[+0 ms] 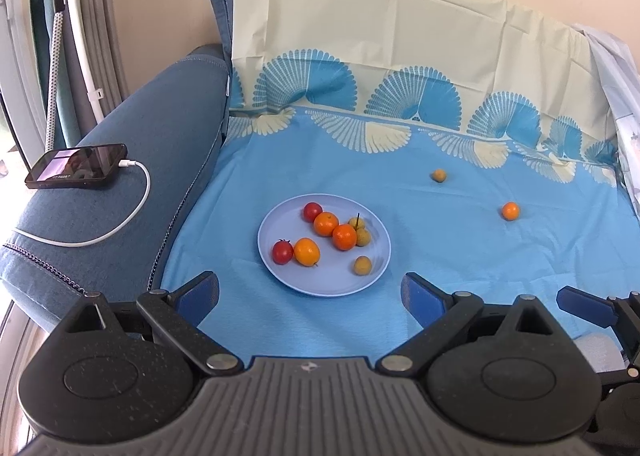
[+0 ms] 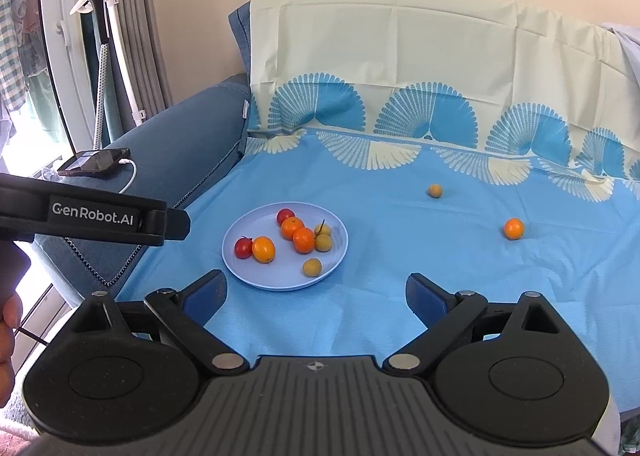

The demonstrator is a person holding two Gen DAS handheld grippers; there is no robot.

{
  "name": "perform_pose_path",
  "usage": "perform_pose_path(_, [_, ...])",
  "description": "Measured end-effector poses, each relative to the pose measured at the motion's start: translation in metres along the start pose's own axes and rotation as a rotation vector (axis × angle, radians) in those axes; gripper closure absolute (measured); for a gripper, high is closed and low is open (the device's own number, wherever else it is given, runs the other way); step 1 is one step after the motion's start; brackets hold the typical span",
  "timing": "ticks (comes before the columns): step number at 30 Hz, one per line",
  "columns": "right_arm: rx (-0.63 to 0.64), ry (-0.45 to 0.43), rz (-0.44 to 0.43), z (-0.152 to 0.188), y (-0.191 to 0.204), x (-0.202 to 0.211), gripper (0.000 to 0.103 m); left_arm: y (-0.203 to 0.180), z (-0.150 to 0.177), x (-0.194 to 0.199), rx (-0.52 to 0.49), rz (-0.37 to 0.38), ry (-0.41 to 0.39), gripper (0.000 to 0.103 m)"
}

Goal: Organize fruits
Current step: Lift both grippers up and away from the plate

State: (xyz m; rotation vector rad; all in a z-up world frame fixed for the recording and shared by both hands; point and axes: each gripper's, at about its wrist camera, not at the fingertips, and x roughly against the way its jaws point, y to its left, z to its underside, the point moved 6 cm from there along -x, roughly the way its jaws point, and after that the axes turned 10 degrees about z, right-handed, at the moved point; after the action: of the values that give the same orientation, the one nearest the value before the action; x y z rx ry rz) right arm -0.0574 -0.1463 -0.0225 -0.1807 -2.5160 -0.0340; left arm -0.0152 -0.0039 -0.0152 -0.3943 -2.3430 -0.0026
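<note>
A: Between the left gripper (image 1: 311, 292) fingers, nothing but cloth. Jaws spread wide, empty. Same w/ the right gripper (image 2: 316, 294): spread, nothing pinched.

B: And the plate (image 1: 280, 228)?

A: Just ahead of the left jaws, slightly left of centre, on the blue cloth (image 1: 460, 256). Holds two red fruits, three orange, three small yellow-brown ones.

B: So what's left?

A: Two strays, well past the jaws, off to the right: orange fruit (image 2: 513, 228), and further back a small yellow-brown fruit (image 2: 435, 190). Both apart from the plate and from each other.

B: Which first?

A: Prob. the orange one w/ the right gripper, since it's nearer. Come down from above, fingers either side at its widest, close gently; it's round, will likely roll on soft cloth if nudged.

B: And the drop?

A: Aim for the bare part of the plate nearest the jaws, release low so it doesn't knock the pile.
</note>
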Motion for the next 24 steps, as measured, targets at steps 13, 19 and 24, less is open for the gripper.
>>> perform_pose_path(13, [-0.001, 0.037, -0.008, 0.003, 0.001, -0.018, 0.007, 0.001, 0.0, -0.02, -0.002, -0.013, 0.04, 0.004])
perform_pose_path(19, [-0.006, 0.047, -0.009, 0.003, -0.002, -0.028, 0.007, -0.002, -0.003, -0.034, -0.008, -0.017, 0.067, 0.004])
perform_pose_path(24, [-0.04, 0.058, 0.013, 0.003, -0.018, -0.041, 0.007, -0.012, -0.008, -0.054, -0.032, -0.013, 0.102, 0.004])
